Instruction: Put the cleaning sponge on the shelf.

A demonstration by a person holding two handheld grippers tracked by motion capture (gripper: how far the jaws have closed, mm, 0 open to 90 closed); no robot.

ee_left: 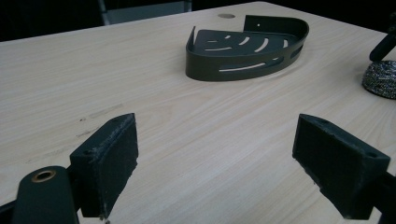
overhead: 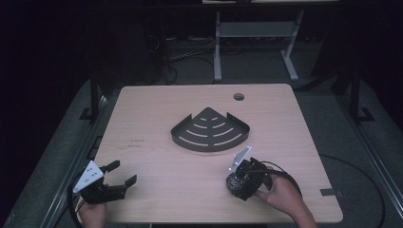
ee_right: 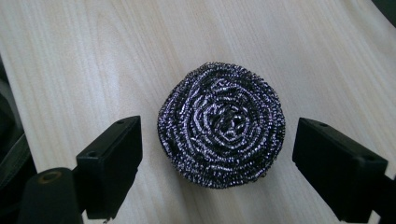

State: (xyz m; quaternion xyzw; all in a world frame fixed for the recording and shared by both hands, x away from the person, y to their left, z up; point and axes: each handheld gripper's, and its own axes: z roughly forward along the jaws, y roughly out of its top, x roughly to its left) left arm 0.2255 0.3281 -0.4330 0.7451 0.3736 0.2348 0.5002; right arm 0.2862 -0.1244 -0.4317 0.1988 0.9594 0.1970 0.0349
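Note:
A round steel-wool scourer (ee_right: 221, 123) lies on the wooden table (overhead: 152, 109); it also appears in the high view as the scourer (overhead: 234, 182) and in the left gripper view as the scourer (ee_left: 380, 79). My right gripper (ee_right: 217, 163) points down over it, open, with one jaw on each side and a gap to the wire. A black quarter-round slotted shelf basket (overhead: 210, 129), the basket (ee_left: 245, 46), sits at the table's middle. My left gripper (overhead: 121, 174) hovers at the front left corner, open and holding nothing, its midpoint (ee_left: 215, 165) over bare wood.
A round cable hole (overhead: 238, 96) is in the table near the far edge. A white desk frame (overhead: 256, 33) stands on the floor beyond. A cable (overhead: 361, 175) loops on the floor to the right. Faint marks (overhead: 135, 142) show on the left wood.

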